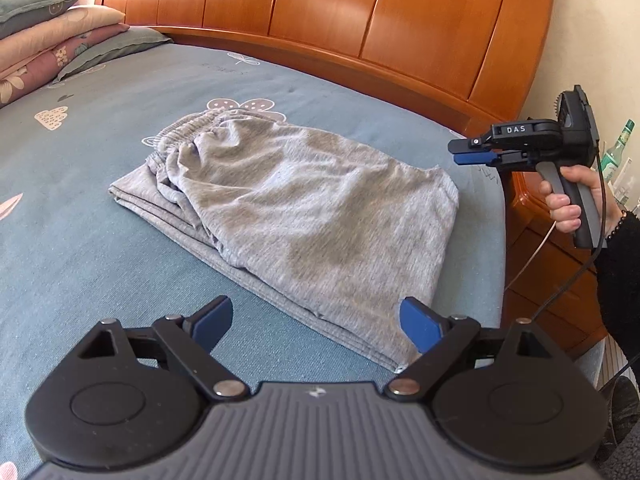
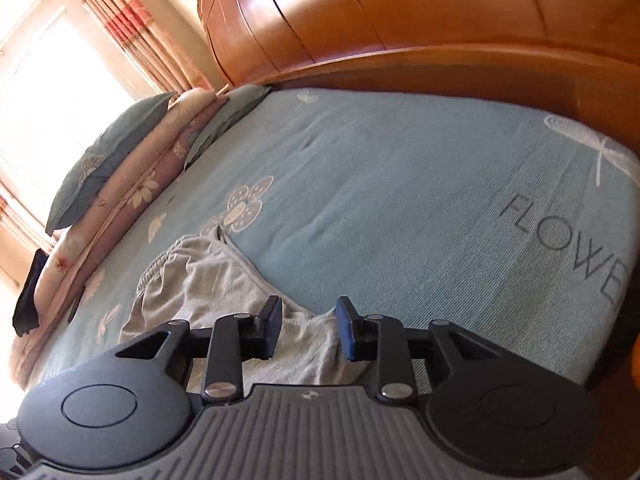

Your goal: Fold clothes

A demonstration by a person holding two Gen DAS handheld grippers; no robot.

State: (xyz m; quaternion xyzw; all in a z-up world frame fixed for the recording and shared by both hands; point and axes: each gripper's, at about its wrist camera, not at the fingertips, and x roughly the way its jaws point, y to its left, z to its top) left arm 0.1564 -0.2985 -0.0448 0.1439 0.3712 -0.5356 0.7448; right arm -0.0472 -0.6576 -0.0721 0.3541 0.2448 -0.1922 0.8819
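Note:
Grey shorts (image 1: 304, 208) lie folded on the blue bed sheet (image 1: 100, 240), elastic waistband toward the headboard. My left gripper (image 1: 318, 312) hovers over the near edge of the shorts, jaws wide open with nothing between them. My right gripper (image 1: 458, 153) is held in the air past the right edge of the shorts by a hand (image 1: 568, 204). Its jaws stand partly apart and grip nothing. In the right wrist view the right gripper (image 2: 309, 308) looks over one corner of the shorts (image 2: 200, 280), with the cloth below its fingers and not between them.
A wooden headboard (image 1: 360, 20) runs along the far side of the bed. Stacked pillows and a quilt (image 1: 48, 40) sit at the far left. A wooden nightstand (image 1: 552, 272) with a green bottle (image 1: 618, 148) stands right of the bed. A window with curtains (image 2: 120, 20) is behind the pillows.

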